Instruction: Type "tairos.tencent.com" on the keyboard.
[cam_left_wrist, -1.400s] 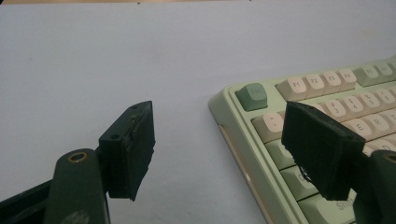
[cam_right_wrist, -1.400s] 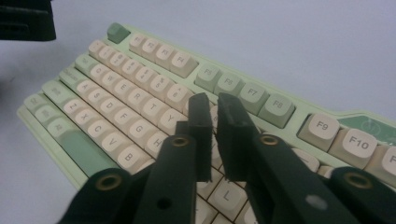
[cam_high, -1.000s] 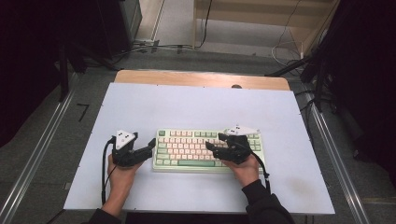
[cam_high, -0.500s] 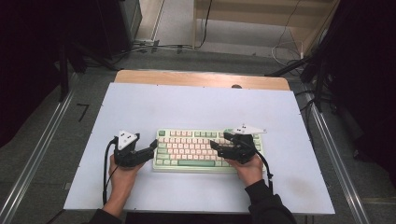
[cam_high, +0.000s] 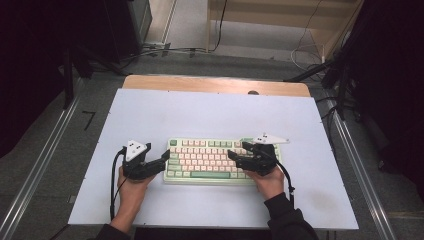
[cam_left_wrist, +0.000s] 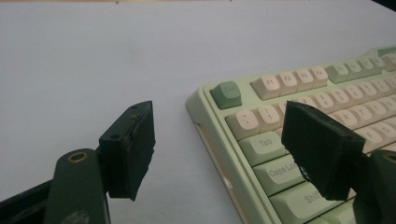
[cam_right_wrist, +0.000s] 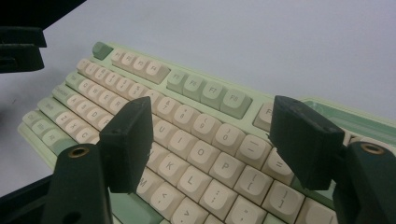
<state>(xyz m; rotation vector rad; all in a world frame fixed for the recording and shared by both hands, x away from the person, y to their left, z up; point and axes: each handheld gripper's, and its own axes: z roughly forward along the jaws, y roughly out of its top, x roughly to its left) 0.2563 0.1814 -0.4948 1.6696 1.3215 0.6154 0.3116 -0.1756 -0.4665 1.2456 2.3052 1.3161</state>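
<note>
White tabletop (cam_high: 210, 115), pale green and cream plastic keyboard (cam_high: 210, 159) lying near its front edge.
Left gripper (cam_high: 161, 162) spread, straddling keyboard's left edge; right gripper (cam_high: 235, 159) just been opening, spread above right-side keys, apparently not touching.

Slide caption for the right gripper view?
Right gripper, jaws open, above the green-and-cream keyboard on the white table.

My keyboard (cam_high: 210, 160) has a pale mint-green case, cream letter keys with grey lettering, and darker sage-green keys at its edges. My left gripper (cam_high: 161, 161) and my right gripper (cam_high: 234, 159) are matte black, each topped with a light grey plate. The table (cam_high: 200, 112) is plain pale bluish-white, with a tan wooden far edge.
</note>
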